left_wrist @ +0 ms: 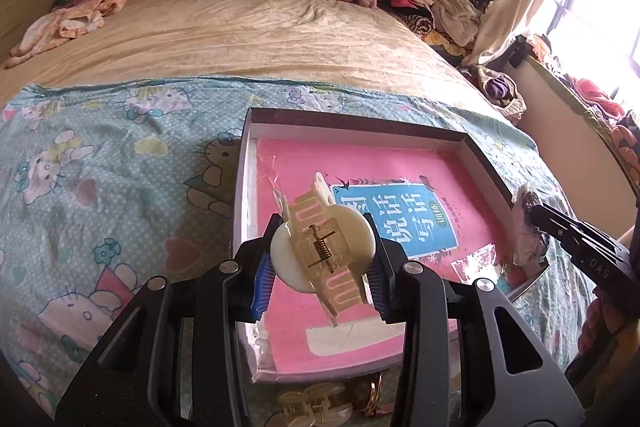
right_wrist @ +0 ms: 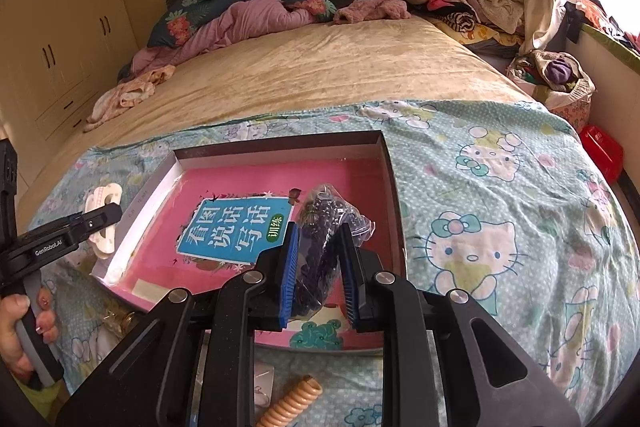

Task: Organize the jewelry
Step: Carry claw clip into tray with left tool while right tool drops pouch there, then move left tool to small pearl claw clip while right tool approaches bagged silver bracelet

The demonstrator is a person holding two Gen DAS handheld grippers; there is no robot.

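The left claw (left_wrist: 320, 263) is clenched on a cream hair clip (left_wrist: 322, 247), which is held above the left part of the open box (left_wrist: 360, 121); the right claw (right_wrist: 320, 271) is clenched on a clear bag of dark beads (right_wrist: 324, 227), which is held above the box's right half. The clip is pinched across its round disc with the spring hinge exposed, so a slip or twist of the clip is judged possible if the grip is eased unevenly. The bag is soft and slack, and its loose end could catch on the right box wall during lowering. The box floor is lined with a pink book (left_wrist: 360, 167) and is otherwise bare, so ample room is available for both items. The two claws are well apart, yet a collision is judged possible if both are brought toward the centre together. More clips (left_wrist: 312, 403) lie on the bed (left_wrist: 100, 187) just before the near box wall, and a coiled hair tie (right_wrist: 294, 405) lies there too.
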